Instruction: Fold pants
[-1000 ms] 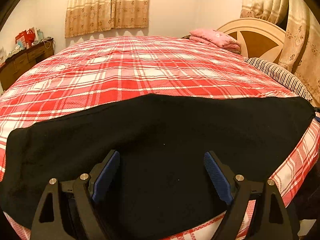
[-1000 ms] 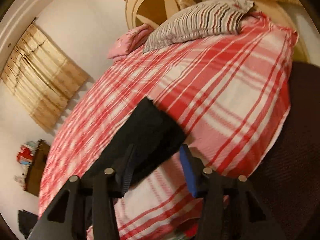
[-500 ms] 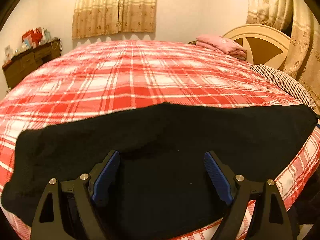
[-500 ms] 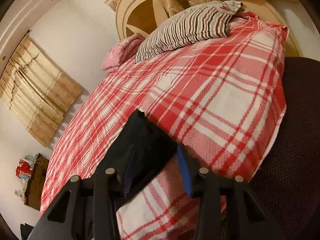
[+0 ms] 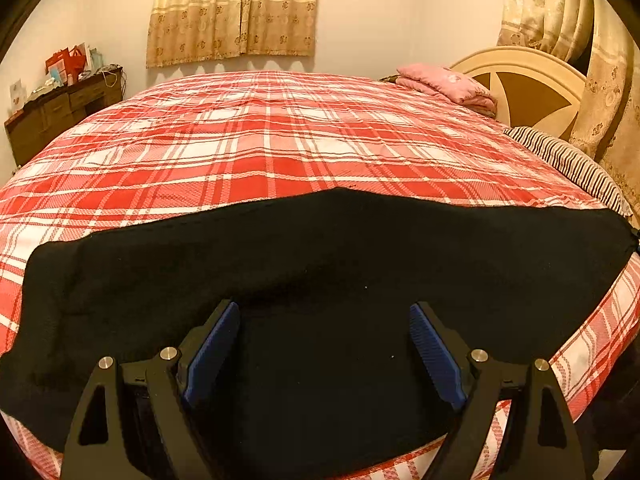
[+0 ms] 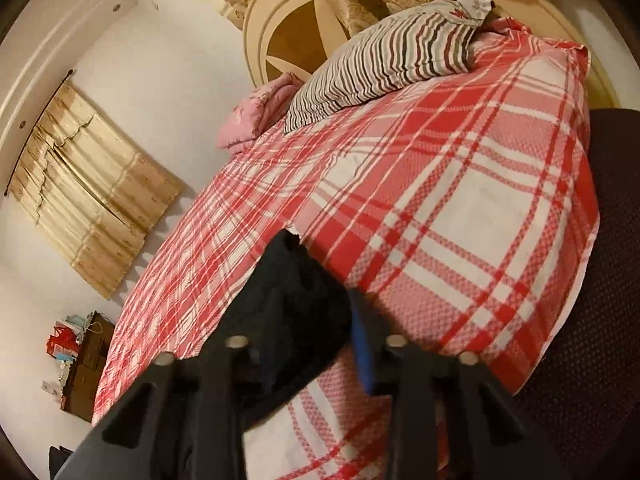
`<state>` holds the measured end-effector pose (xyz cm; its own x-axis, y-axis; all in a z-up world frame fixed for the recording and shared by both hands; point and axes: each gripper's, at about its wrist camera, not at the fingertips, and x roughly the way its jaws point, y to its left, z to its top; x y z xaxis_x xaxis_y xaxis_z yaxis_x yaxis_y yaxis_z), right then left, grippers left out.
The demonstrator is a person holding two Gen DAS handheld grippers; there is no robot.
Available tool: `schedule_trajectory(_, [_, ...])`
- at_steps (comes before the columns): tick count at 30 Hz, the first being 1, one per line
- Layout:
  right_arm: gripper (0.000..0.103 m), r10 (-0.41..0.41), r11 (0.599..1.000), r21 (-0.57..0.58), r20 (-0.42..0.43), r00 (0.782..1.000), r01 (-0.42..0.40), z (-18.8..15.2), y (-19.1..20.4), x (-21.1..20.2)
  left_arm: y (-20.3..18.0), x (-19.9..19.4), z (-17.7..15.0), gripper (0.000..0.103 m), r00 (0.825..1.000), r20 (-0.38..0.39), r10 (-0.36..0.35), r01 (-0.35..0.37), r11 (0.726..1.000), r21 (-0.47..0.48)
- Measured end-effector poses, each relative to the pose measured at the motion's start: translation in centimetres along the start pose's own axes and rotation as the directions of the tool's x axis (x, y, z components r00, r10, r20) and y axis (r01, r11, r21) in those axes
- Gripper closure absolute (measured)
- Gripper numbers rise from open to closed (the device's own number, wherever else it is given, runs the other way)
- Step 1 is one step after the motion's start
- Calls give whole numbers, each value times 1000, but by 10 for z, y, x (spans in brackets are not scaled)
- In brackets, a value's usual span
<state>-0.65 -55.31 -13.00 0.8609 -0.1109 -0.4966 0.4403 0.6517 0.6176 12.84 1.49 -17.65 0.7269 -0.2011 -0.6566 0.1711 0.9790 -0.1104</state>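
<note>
Black pants (image 5: 320,264) lie spread sideways across the near edge of a bed with a red plaid cover (image 5: 280,136). My left gripper (image 5: 324,344) hovers over the middle of the pants, jaws wide open and empty. In the right wrist view one end of the pants (image 6: 296,288) lies between the fingers of my right gripper (image 6: 312,344), near the bed's side edge. Its jaws stand apart, and the left finger is hidden behind the black cloth. The right blue pad (image 6: 362,352) is clear of the fabric.
A striped pillow (image 6: 384,60) and a folded pink blanket (image 5: 448,84) lie by the cream headboard (image 5: 528,88). A wooden dresser (image 5: 60,112) stands at the far left wall. A dark chair seat (image 6: 592,320) is beside the bed on the right.
My left gripper has tilted down slightly over the pants, its jaws unchanged. My right gripper has moved in along the pants end and its jaws have narrowed a little.
</note>
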Motion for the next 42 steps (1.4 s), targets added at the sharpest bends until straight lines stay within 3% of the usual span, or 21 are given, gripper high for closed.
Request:
schedule_trajectory(3, [85,-13,1000,-25,12,1000,13,0,3,1,-1,0,0,16,1000,-1,3,-3,1000,5])
schedule_trajectory(11, [87,85,990,-117,52,995,-78,1,32,-13,2,-2,1,16,1000,0,-13,13,1000,-14])
schedule_trajectory(20, [87,225,937,-282,40,974,-205,-14,93,-30,5,-6,2,16,1000,1,-18,18,1000,-23])
schedule_trajectory(27, [87,325,875,-371,-27,945,-311,-32,137,-38,7,-9,3,16,1000,6,-20,20,999,-29])
schedule_trajectory(34, [88,397,784,-462,-141,907,-415,-62,184,-28,8,-10,0,16,1000,4,-27,27,999,-38])
schedule_trajectory(42, [88,410,749,-450,-262,874,-487,-100,212,6,5,-9,-3,16,999,0,-40,40,999,-36])
